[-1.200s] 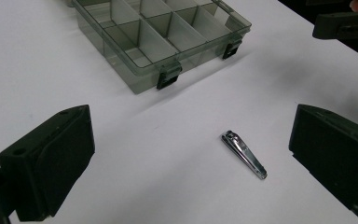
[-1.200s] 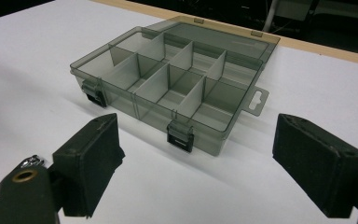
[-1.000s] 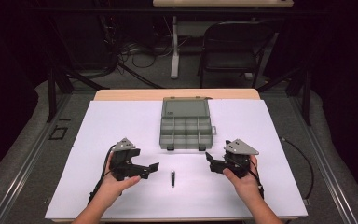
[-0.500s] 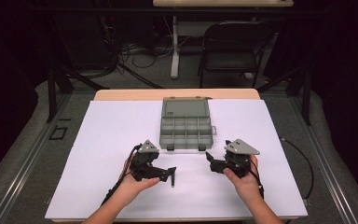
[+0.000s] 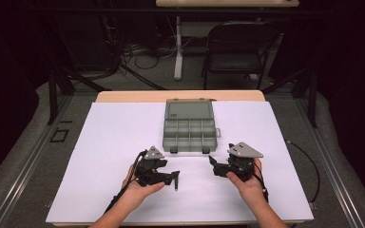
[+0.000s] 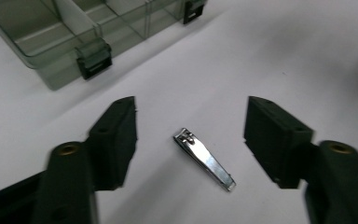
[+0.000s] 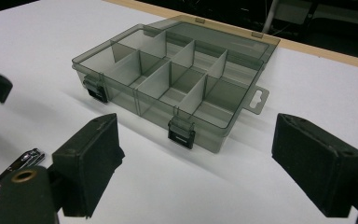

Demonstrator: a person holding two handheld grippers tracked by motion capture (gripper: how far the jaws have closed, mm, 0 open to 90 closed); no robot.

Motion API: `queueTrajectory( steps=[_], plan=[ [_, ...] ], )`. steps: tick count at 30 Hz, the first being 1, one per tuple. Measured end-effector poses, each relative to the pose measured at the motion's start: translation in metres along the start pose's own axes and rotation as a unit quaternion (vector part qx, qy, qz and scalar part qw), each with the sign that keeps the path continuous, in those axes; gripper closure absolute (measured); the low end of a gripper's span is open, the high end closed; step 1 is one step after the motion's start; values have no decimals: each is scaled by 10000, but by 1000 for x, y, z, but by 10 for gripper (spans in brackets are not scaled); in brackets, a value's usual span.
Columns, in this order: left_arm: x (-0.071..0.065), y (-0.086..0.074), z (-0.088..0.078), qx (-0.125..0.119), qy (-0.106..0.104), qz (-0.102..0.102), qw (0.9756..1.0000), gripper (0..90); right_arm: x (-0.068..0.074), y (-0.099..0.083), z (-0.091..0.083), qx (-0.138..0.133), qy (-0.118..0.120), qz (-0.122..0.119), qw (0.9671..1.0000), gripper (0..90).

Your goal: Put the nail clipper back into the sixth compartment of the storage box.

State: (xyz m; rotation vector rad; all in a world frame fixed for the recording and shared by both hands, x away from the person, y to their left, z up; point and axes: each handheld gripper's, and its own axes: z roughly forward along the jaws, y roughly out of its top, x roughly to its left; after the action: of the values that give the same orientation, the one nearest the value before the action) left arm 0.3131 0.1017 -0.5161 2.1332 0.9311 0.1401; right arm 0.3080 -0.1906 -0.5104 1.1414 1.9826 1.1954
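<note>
While both hands rest on the white table (image 5: 100, 142), the high view has the left gripper (image 5: 175, 178) at the clipper (image 5: 175, 182), near the open box (image 5: 190, 135); the right gripper (image 5: 214, 166) is released. In the left gripper view, the jaws have just been closing, flanking the clipper (image 6: 205, 159) without touching. In the right gripper view, wide jaws face the box (image 7: 177, 88).

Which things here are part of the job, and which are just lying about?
In the job: nail clipper, lying between the open left tongs, whose jaws have just been closing; open compartment box.
Lying about: chair, floor cables.
</note>
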Motion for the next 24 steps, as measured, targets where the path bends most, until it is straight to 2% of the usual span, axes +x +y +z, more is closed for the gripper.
queueTrajectory(
  steps=[1,2,5,6,7,9,13,17,18,21,24],
  plan=[
    [-1,-1,1,32,-66,-7,10000,381,0,0,0,0,0,0,10000,147],
    [-4,-2,3,144,-46,89,9998,440,0,0,0,3,10,-21,10000,147],
    [-9,-5,6,222,160,80,9996,533,-1,-1,0,1,-8,-4,10000,148],
    [-9,-5,6,222,160,80,9996,621,-1,-1,0,1,-8,-4,10000,148],
    [-10,-7,7,216,52,67,9997,621,-1,-1,0,19,2,-5,10000,148],
    [-12,-9,8,277,45,74,9996,767,-1,-1,1,16,-10,7,10000,148],
    [-15,-12,10,258,-4,56,9997,882,-1,-1,1,-15,-14,-9,10000,148],
    [-20,-15,15,312,-113,80,9994,900,-1,-2,1,27,1,-9,10000,148],
    [-23,-16,18,402,-184,121,9989,900,-1,-2,1,26,10,-13,10000,148],
    [-26,-18,23,485,-250,73,9985,900,-1,-2,1,42,16,-27,10000,148],
    [-29,-21,30,604,-228,123,9978,900,-1,-2,1,24,25,-25,10000,148]
  ],
)
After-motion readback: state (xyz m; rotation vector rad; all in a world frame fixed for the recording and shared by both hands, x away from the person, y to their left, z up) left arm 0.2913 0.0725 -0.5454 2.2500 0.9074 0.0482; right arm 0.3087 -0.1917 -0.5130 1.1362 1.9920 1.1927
